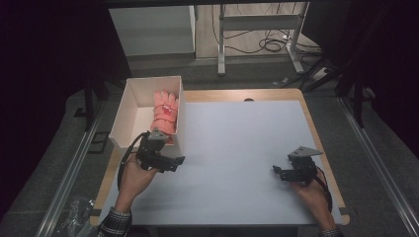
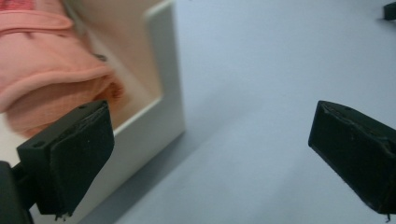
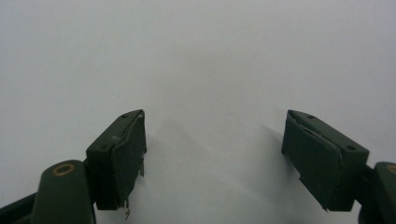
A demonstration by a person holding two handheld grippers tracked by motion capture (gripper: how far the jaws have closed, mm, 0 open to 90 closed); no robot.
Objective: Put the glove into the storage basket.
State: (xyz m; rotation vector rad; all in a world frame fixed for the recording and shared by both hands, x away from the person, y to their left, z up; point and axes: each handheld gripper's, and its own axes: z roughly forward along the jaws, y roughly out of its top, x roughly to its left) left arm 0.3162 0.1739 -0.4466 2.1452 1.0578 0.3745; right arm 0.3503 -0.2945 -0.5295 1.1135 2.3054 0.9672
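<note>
A salmon-pink glove [image 1: 165, 111] lies inside a white open box [image 1: 129, 106] at the table's far left. In the left gripper view the glove [image 2: 51, 70] rests behind the box's near corner wall [image 2: 166, 93]. My left gripper [image 1: 173, 157] hovers at that corner, just outside the box. It is open [image 2: 210, 158], its jaws wide apart, one in front of the box wall and one over the mat, with nothing between them. My right gripper [image 1: 279, 172] sits low over the mat at the right, open [image 3: 215, 154] and empty.
A pale grey mat [image 1: 237, 148] covers most of the wooden table [image 1: 237, 95]. The other gripper [image 2: 390, 10] peeks in at the top right of the left gripper view. Metal desk legs and cables [image 1: 269, 42] lie on the floor beyond the table.
</note>
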